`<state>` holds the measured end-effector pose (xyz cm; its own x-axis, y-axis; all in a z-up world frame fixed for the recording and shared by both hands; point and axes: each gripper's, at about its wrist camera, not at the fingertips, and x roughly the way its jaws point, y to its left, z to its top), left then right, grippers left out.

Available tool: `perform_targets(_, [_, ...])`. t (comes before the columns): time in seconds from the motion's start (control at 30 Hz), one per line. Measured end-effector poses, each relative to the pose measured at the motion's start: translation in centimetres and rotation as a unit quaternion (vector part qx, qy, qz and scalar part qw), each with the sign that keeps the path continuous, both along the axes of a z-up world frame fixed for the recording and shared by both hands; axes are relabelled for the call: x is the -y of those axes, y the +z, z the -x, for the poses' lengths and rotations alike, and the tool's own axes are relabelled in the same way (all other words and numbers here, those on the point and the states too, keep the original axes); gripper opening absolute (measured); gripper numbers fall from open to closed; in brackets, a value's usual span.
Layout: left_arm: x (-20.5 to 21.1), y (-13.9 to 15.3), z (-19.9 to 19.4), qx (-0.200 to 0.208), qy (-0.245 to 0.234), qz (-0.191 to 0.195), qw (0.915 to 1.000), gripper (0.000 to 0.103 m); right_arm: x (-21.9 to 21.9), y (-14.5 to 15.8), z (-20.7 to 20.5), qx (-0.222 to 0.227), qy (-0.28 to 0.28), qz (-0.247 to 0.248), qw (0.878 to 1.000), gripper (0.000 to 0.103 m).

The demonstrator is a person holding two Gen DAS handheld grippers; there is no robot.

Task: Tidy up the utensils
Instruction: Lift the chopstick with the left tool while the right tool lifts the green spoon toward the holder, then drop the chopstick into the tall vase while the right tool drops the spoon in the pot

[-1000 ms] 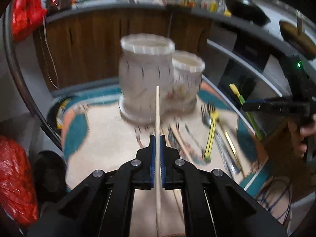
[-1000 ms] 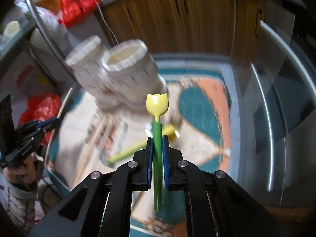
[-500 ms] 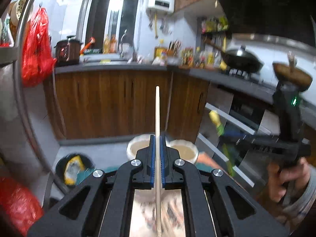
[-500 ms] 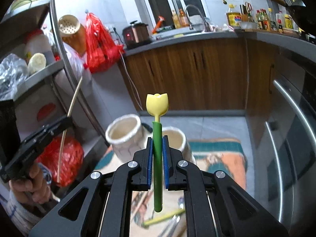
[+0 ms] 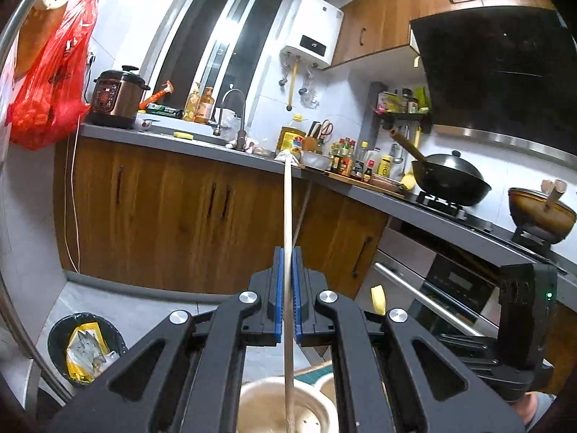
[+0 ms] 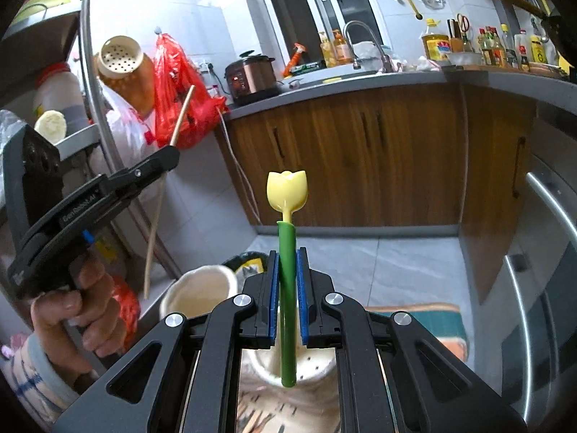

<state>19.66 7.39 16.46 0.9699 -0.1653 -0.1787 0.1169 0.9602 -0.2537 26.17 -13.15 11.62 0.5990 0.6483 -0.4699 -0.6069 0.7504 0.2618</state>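
Observation:
My left gripper (image 5: 287, 252) is shut on a pale wooden chopstick (image 5: 286, 209) that stands upright between the blue pads. Its lower end hangs over the mouth of a cream holder cup (image 5: 267, 407). A second cup (image 5: 326, 384) adjoins it on the right. My right gripper (image 6: 287, 254) is shut on a green-handled utensil (image 6: 287, 288) with a yellow tulip-shaped end; its lower tip hangs over a perforated cup (image 6: 313, 364). The other cup (image 6: 198, 296) sits to the left. In the right wrist view the left gripper (image 6: 169, 153) holds the chopstick (image 6: 157, 213) above that cup.
A patterned mat (image 6: 414, 321) lies under the holder, with blurred utensils (image 6: 252, 418) on it. A bin (image 5: 84, 346) stands on the floor at left. Wooden cabinets (image 5: 173, 216) and an oven handle (image 5: 425, 296) lie ahead. A metal rack (image 6: 90, 108) stands by the person's hand (image 6: 83, 310).
Both grippers have risen and tipped upward, so the views swung from the mat to the kitchen. The holder dropped to the bottom of both views. Both grips stayed the same.

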Motion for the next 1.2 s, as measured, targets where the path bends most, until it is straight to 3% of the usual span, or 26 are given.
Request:
perform_targets(0.23, [0.4, -3.8, 0.8, 0.014, 0.019, -0.023, 0.9995, 0.004, -0.9, -2.4, -0.8, 0.017, -0.011, 0.002, 1.0, 0.011])
perform_targets(0.47, [1.3, -7.3, 3.8, 0.002, 0.034, -0.051, 0.9981, 0.004, -1.0, -4.6, 1.6, 0.027, -0.011, 0.028, 0.999, 0.011])
perform_targets(0.7, [2.4, -8.1, 5.6, -0.026, 0.033, -0.094, 0.9947, 0.004, -1.0, -5.0, 3.9, 0.028, -0.012, 0.064, 0.997, 0.011])
perform_targets(1.2, [2.7, -7.6, 3.5, -0.109, 0.057, -0.147, 0.9815, 0.006, -2.9, -5.5, 1.0, -0.023, -0.016, 0.134, 0.991, 0.011])
